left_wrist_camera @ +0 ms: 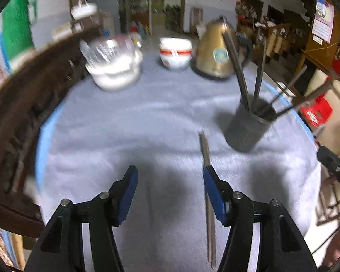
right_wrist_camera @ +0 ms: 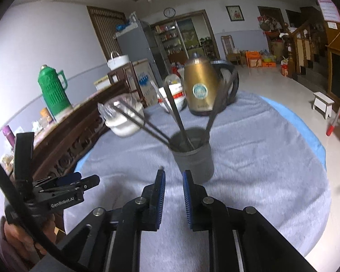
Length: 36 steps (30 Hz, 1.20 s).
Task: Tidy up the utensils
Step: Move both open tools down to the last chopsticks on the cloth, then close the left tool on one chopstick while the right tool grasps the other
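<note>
One dark holder point(left_wrist_camera: 246, 131), one gold kettle point(left_wrist_camera: 215, 54), one pair of chopsticks point(left_wrist_camera: 207, 158) on the cloth

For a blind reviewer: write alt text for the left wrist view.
The open left gripper hangs over a pair of chopsticks lying on the grey cloth, nothing between its fingers. Beyond them stand a dark holder of utensils, a gold kettle and bowls.

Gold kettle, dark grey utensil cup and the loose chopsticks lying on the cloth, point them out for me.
gold kettle point(right_wrist_camera: 198, 86): right wrist view, on its metal body.
dark grey utensil cup point(right_wrist_camera: 193, 163): right wrist view, on its outer wall.
loose chopsticks point(left_wrist_camera: 205, 149): left wrist view, on the far end.
</note>
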Available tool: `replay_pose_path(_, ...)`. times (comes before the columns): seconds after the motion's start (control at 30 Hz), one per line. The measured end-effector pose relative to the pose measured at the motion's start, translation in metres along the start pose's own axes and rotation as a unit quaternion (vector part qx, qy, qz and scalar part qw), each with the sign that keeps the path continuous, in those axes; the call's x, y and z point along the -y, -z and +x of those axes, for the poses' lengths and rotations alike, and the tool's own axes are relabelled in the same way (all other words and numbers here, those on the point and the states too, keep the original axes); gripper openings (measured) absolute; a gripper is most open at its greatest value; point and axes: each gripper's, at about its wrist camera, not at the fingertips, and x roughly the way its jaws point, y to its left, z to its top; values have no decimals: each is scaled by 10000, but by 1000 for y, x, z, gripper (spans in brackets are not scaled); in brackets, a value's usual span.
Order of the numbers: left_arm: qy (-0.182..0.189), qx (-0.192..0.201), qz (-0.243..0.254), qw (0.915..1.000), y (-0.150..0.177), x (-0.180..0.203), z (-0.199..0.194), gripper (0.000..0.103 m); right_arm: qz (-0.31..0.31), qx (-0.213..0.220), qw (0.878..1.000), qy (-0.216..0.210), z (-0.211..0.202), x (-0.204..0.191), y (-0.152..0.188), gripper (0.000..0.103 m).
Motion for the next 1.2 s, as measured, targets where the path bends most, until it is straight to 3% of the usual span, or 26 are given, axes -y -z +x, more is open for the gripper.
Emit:
replay_pose_path(0.23, 489, -650, 98, 9966, 20, 13, 42, 61, 140, -352, 9993, 54, 18, 12, 21, 18)
replay_pose_path(0.4, 474, -965, 181, 9940, 32, 23, 64, 61, 337, -453, 9984, 15, 21, 24, 25, 18)
replay_pose_path(0.83, 324, -1171, 174, 9924, 36, 27, 88, 61, 448, -623, 9970, -78, 33, 25, 31, 18)
replay_pose_path(1.2, 356, -1062, 165, 9936, 41, 21, 88, 61, 513, -692, 9963, -46, 37, 28, 33, 18)
